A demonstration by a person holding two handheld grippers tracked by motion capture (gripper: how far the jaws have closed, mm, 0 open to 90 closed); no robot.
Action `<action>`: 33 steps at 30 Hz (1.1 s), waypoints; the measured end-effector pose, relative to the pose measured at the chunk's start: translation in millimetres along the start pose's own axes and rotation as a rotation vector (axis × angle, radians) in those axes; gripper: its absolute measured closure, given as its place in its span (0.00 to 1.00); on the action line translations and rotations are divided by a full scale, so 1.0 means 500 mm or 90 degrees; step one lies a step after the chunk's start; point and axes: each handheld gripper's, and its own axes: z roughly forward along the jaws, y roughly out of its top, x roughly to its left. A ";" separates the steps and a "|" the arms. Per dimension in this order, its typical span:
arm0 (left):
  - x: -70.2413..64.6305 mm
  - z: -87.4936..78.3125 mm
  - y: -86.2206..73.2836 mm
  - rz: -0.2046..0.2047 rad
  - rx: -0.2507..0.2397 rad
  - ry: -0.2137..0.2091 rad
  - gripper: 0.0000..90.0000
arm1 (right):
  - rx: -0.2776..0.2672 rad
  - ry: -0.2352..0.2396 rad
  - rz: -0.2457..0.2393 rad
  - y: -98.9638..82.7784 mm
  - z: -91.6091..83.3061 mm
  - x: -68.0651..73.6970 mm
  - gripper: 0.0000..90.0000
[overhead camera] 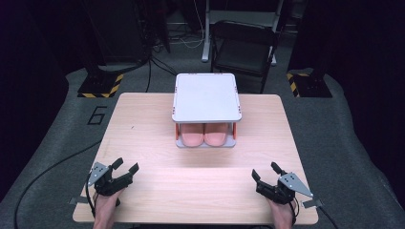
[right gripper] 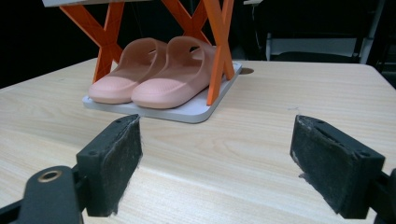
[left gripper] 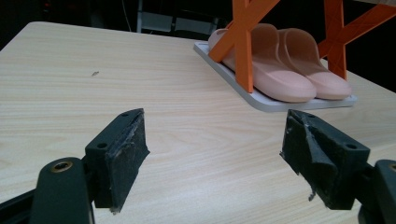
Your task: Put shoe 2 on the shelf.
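A pair of pink slippers (overhead camera: 204, 135) lies side by side on the lower shelf of a small rack (overhead camera: 206, 95) with white shelves and orange cross legs, at the table's middle back. The slippers (left gripper: 280, 65) show at the upper right of the left gripper view, and the same slippers (right gripper: 154, 74) sit at the upper left of the right gripper view. My left gripper (overhead camera: 125, 166) rests open near the front left corner, nothing between its pads. Near the front right corner my right gripper (overhead camera: 265, 170) is open and empty too. Both point toward the rack, well short of it.
The light wooden table (overhead camera: 143, 124) is bare around the rack. A dark folding chair (overhead camera: 243, 47) stands behind the table. Black stands with yellow-striped bases (overhead camera: 100, 86) flank the far corners. Cables trail off the front edge.
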 end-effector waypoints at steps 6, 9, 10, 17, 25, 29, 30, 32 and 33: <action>0.000 -0.003 0.001 0.002 -0.003 0.000 0.24 | -0.007 -0.002 0.008 0.003 -0.006 -0.001 0.18; -0.002 -0.004 0.002 0.002 -0.005 0.002 0.24 | -0.008 -0.002 0.007 0.003 -0.007 -0.001 0.18; -0.002 -0.004 0.002 0.002 -0.005 0.002 0.24 | -0.008 -0.002 0.007 0.003 -0.007 -0.001 0.18; 0.001 -0.004 0.001 -0.001 -0.005 0.002 0.24 | -0.013 -0.005 0.012 0.004 -0.007 -0.005 0.19; -0.003 -0.003 0.001 0.002 -0.003 0.003 0.24 | -0.015 -0.010 0.016 0.006 -0.014 -0.010 0.19; 0.000 -0.003 0.000 0.000 -0.005 0.003 0.24 | -0.018 -0.008 0.017 0.006 -0.014 -0.014 0.19; 0.000 -0.003 0.001 0.000 -0.006 0.002 0.24 | -0.020 -0.007 0.018 0.006 -0.014 -0.014 0.19; 0.001 -0.003 0.001 0.000 -0.008 0.002 0.24 | -0.022 -0.007 0.018 0.006 -0.014 -0.014 0.18; 0.001 -0.003 0.001 -0.001 -0.005 0.001 0.24 | -0.022 -0.006 0.015 0.007 -0.015 -0.015 0.18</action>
